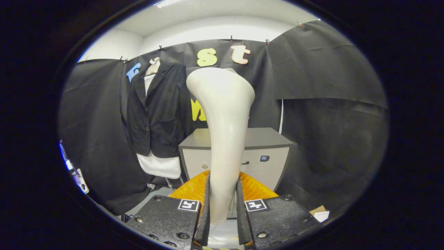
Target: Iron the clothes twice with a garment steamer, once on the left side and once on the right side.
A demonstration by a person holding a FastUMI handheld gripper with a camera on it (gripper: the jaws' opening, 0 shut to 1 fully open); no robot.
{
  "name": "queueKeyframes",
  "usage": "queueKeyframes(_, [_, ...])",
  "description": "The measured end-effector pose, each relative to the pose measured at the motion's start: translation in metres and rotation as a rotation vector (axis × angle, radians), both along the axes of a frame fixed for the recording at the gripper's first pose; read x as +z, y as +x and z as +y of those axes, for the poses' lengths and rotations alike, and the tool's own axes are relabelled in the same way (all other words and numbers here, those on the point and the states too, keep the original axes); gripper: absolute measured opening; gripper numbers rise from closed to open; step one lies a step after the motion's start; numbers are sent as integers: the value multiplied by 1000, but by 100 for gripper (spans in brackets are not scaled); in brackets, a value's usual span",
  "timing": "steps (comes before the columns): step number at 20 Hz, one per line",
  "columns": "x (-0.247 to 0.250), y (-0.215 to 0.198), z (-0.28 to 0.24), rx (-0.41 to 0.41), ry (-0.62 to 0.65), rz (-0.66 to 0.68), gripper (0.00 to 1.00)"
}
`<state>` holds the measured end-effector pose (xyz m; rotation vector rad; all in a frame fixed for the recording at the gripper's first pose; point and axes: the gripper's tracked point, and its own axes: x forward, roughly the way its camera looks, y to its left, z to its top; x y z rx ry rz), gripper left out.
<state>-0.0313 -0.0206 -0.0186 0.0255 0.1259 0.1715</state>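
My gripper (223,201) is shut on the handle of a white garment steamer (223,114), which rises upright between the fingers and flares into a wide head at the top. A black jacket (156,111) over a white shirt (159,166) hangs on a hanger against the booth wall, beyond the fingers and to the left of the steamer. The steamer head is apart from the jacket, to its right and nearer to me.
A grey cabinet (267,146) with drawers stands behind the steamer, right of the hanging clothes. An orange ribbed object (189,189) lies just ahead of the fingers at the cabinet's foot. A small card (319,213) lies on the floor to the right.
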Motion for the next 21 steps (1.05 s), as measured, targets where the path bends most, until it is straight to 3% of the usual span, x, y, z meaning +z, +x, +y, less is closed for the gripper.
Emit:
queueKeyframes(7, [-36,-18,-27,14,23,42,35])
queueKeyframes(21, [-30,-14,-54,-18,19,31,35])
